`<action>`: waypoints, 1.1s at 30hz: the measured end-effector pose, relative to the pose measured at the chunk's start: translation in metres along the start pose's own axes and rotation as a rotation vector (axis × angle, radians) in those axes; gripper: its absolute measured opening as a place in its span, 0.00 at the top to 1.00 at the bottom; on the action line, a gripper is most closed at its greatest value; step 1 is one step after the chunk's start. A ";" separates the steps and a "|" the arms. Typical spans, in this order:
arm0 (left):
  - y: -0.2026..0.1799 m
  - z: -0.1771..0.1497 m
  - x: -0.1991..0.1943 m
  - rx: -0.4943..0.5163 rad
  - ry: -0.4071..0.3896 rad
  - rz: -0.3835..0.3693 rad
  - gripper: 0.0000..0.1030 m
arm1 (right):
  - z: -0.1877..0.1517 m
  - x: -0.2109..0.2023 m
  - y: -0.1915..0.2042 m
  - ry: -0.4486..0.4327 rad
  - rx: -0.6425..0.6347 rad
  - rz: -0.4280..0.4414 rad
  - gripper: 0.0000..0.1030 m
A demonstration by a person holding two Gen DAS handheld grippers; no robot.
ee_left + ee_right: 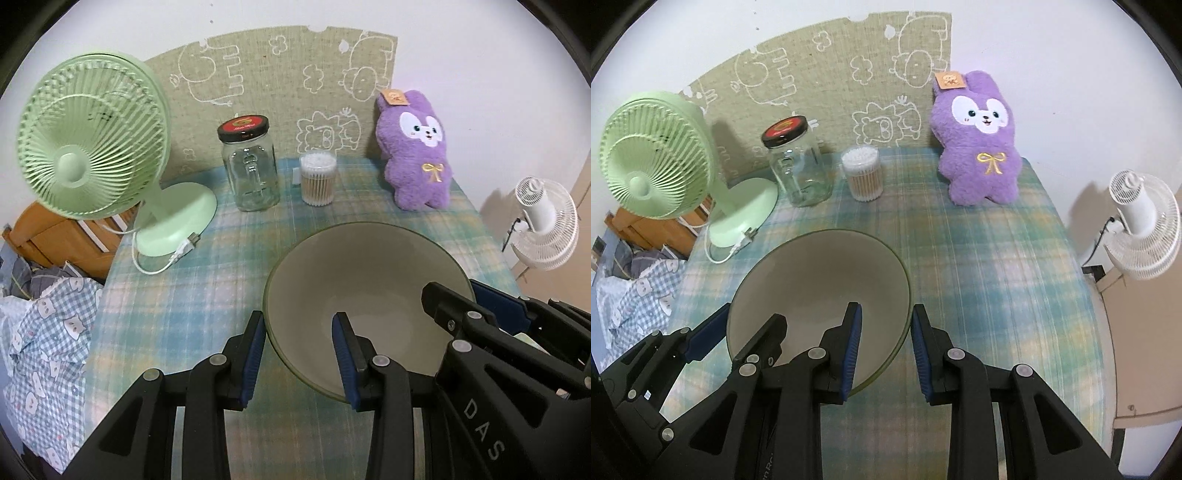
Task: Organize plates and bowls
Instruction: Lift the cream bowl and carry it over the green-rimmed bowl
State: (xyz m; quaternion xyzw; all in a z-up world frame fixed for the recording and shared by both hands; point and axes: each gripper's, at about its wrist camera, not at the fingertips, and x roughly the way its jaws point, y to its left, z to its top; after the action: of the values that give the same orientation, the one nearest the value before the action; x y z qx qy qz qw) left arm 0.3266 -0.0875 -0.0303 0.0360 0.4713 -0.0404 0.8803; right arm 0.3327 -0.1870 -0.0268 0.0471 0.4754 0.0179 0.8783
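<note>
A wide grey-beige bowl [369,280] with a thin green rim hangs over the plaid tablecloth [207,295], gripped from both sides. My left gripper [300,356] is shut on the bowl's left rim, with one blue pad inside and one outside. My right gripper [886,350] is shut the same way on the right rim of the bowl [820,280]. Each wrist view shows the other gripper across the bowl: the right gripper [454,291] and the left gripper [753,317]. The bowl is empty.
At the back of the table stand a green desk fan [92,147], a glass jar [251,166] with a red-and-black lid, a tub of cotton swabs [317,179] and a purple plush rabbit [417,147]. A white fan [1141,229] stands beyond the right edge. Checked fabric [48,350] lies off the left edge.
</note>
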 end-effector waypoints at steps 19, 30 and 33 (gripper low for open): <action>0.026 -0.086 -0.081 -0.012 -0.015 -0.030 0.65 | -0.094 -0.089 0.035 -0.052 0.013 -0.020 0.70; 0.027 -0.127 -0.102 0.019 -0.027 -0.044 0.65 | -0.143 -0.111 0.040 -0.064 0.048 -0.028 0.70; 0.026 -0.130 -0.106 0.025 -0.032 -0.054 0.65 | -0.149 -0.116 0.039 -0.070 0.058 -0.036 0.70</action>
State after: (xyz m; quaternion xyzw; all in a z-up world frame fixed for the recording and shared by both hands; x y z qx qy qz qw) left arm 0.1630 -0.0446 -0.0134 0.0338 0.4574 -0.0704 0.8858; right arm 0.1445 -0.1468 -0.0071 0.0646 0.4455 -0.0132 0.8928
